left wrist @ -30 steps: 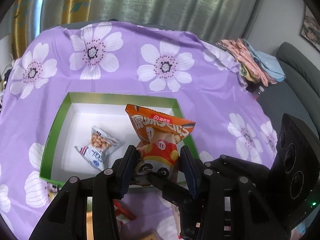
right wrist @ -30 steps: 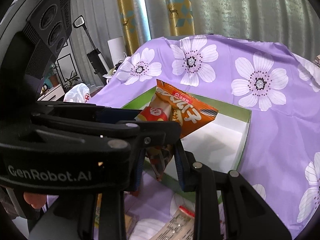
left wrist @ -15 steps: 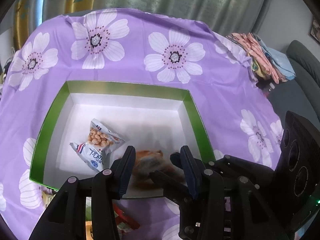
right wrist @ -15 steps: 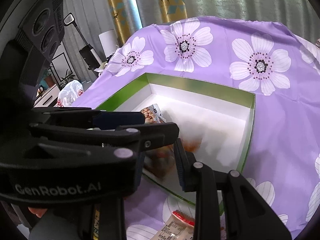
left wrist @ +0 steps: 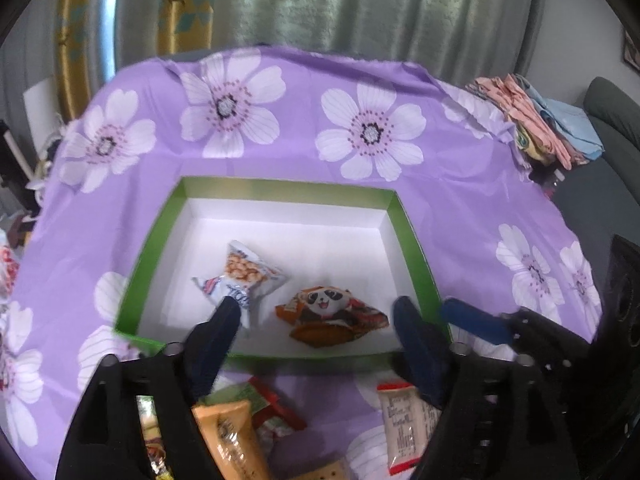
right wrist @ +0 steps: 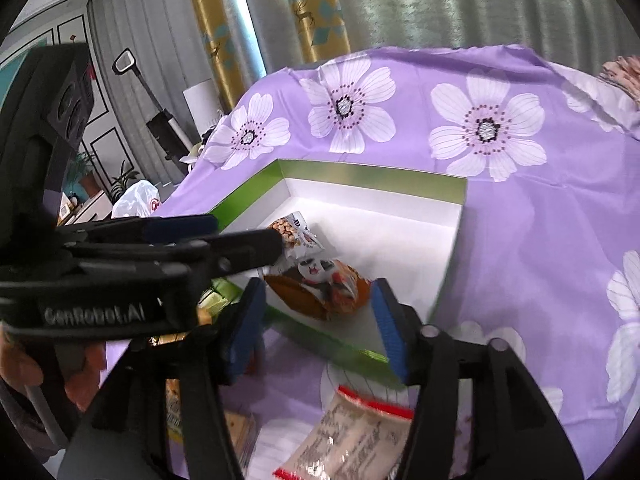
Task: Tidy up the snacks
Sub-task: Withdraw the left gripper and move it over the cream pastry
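Released a second ago from both pinches, your orange panda packet [left wrist: 332, 314] now lies flat in the green box [left wrist: 280, 188] beside the peanut pouch [left wrist: 244, 276] — left gripper [left wrist: 316, 320] and right gripper [right wrist: 320, 320] have just opened, empty — so fetch another snack.

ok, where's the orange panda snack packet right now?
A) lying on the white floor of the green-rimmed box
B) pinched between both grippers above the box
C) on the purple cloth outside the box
A: the orange panda snack packet lies flat on the white floor of the green-rimmed box, beside the peanut packet, no fingers touching it.
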{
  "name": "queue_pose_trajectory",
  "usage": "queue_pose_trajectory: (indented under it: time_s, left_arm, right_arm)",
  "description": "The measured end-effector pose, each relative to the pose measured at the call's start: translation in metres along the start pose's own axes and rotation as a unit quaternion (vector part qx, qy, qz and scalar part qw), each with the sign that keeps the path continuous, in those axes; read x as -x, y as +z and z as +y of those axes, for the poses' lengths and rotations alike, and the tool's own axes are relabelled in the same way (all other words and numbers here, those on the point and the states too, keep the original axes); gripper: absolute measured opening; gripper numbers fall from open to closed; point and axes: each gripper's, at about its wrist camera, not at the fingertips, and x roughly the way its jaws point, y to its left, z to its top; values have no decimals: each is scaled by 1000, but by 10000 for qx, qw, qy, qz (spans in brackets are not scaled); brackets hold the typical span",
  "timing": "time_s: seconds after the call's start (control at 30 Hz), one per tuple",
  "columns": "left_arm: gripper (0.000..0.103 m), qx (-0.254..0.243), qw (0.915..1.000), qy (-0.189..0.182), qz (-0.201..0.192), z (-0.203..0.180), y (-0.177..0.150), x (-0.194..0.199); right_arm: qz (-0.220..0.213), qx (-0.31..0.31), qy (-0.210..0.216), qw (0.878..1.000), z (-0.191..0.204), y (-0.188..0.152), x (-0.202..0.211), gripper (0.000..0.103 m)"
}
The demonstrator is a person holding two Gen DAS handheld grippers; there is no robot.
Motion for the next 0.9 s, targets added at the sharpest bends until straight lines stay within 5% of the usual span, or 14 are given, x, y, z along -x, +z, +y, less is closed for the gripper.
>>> queue_pose_trajectory:
  time_s: [0.5, 0.9]
  left_arm:
    - [83, -181, 9979, 294, -557, -18, -31, 66]
    - [83, -173, 9986, 324, -384, -25, -60, 74]
  right_arm:
    - [-240, -64, -62, 9997, 13, -30, 61, 71]
    - [-32, -75, -648, 9979, 22, -50, 83, 80]
